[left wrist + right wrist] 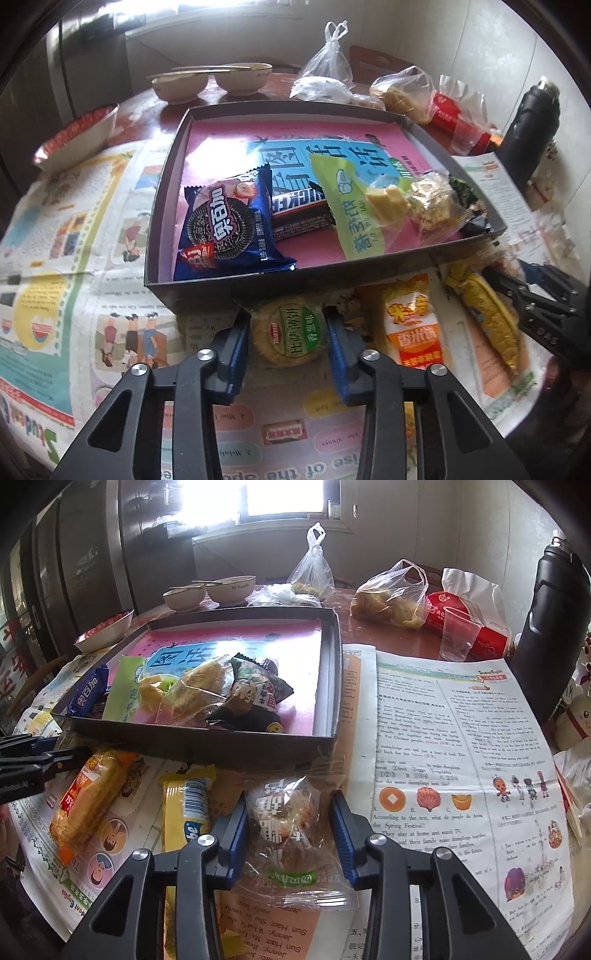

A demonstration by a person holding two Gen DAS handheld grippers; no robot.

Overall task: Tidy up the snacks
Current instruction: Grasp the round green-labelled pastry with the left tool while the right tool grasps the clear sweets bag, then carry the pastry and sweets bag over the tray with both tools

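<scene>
A dark cardboard box (207, 290) with a pink floor holds a blue Oreo pack (225, 229), a Snickers bar (299, 210), a green packet (351, 206) and a clear-wrapped snack (432, 203). Just in front of the box, my left gripper (288, 328) is shut on a round biscuit pack (290, 334) with a green label. To its right lie an orange rice-cracker pack (410, 325) and a yellow bar (487, 321). My right gripper (290, 812) is shut on a clear-wrapped pastry (284, 823) lying on the newspaper in front of the box's (221, 747) near wall.
Newspaper (443, 738) covers the table. Behind the box stand bowls (243, 79), tied plastic bags (391, 598), a red tissue pack (487, 642) and a clear cup (458, 635). A tall black bottle (554, 627) stands at the right, a red-rimmed bowl (77, 140) at the left.
</scene>
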